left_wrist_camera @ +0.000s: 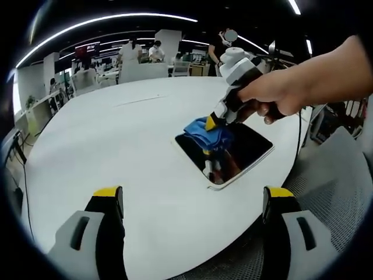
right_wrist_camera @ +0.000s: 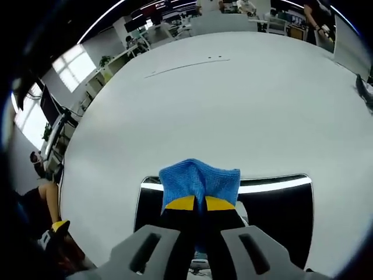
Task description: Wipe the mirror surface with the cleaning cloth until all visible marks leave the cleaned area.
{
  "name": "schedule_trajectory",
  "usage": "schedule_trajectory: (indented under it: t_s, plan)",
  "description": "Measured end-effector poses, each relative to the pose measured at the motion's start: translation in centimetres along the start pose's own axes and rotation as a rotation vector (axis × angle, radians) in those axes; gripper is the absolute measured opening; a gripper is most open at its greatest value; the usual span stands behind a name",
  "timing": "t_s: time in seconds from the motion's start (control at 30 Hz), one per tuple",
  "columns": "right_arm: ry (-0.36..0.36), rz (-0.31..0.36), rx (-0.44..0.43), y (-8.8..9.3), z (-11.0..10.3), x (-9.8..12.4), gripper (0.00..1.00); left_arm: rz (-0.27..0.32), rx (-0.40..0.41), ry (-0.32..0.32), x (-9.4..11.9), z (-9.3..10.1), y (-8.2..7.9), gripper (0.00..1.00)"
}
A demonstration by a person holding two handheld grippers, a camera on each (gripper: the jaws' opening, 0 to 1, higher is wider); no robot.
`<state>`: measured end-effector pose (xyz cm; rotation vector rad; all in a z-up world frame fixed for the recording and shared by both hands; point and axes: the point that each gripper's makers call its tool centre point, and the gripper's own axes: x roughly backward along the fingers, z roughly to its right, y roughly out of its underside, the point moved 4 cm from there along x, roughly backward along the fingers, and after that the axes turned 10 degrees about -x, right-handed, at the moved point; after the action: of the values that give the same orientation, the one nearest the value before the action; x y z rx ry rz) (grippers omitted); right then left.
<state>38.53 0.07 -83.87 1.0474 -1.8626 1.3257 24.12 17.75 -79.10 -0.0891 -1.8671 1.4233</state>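
The mirror (left_wrist_camera: 233, 154) is found flat on the white table (left_wrist_camera: 116, 151), right of centre in the left gripper view and near the table's edge; in the right gripper view it lies across the lower middle of the frame. The blue cloth (right_wrist_camera: 200, 181) is pinched between the pressed-together jaws of the right gripper (right_wrist_camera: 195, 204) and is held on the mirror's far edge, at the upper left corner of the glass as seen in the left gripper view. A hand (left_wrist_camera: 274, 96) is seen gripping that tool at the upper right of that view. The left gripper (left_wrist_camera: 195, 201) is held at the bottom of its frame with jaws spread wide and nothing between them, well apart from the mirror.

The cloth is judged soft, light and easily bunched; a hold at its gathered middle, as now, is judged suitable. The mirror is judged thin, rigid, breakable and liable to slide on the smooth tabletop under sideways pressure, so steadying at its rim may be needed. Marks on the glass cannot be made out; ceiling light strips are reflected in it.

The table is round, plain and matt. Beyond it, an open office with desks, chairs, ceiling light strips and several people is seen along the upper part of both views.
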Motion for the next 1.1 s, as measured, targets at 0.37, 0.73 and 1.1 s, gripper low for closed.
schedule_trajectory:
  t_s: [0.37,0.73,1.1]
  plan:
    - [-0.011,0.006,0.0,3.0,0.1,1.6,0.0,-0.003,-0.003,0.001,0.0,0.1,0.0,0.99]
    - [-0.021,-0.01,-0.005,5.0,0.1,3.1,0.0,-0.011,-0.024,0.008,-0.1,0.3,0.0,0.99]
    - [-0.031,-0.016,0.005,7.5,-0.3,4.7,0.0,0.005,-0.013,0.0,0.1,0.2,-0.2,0.99]
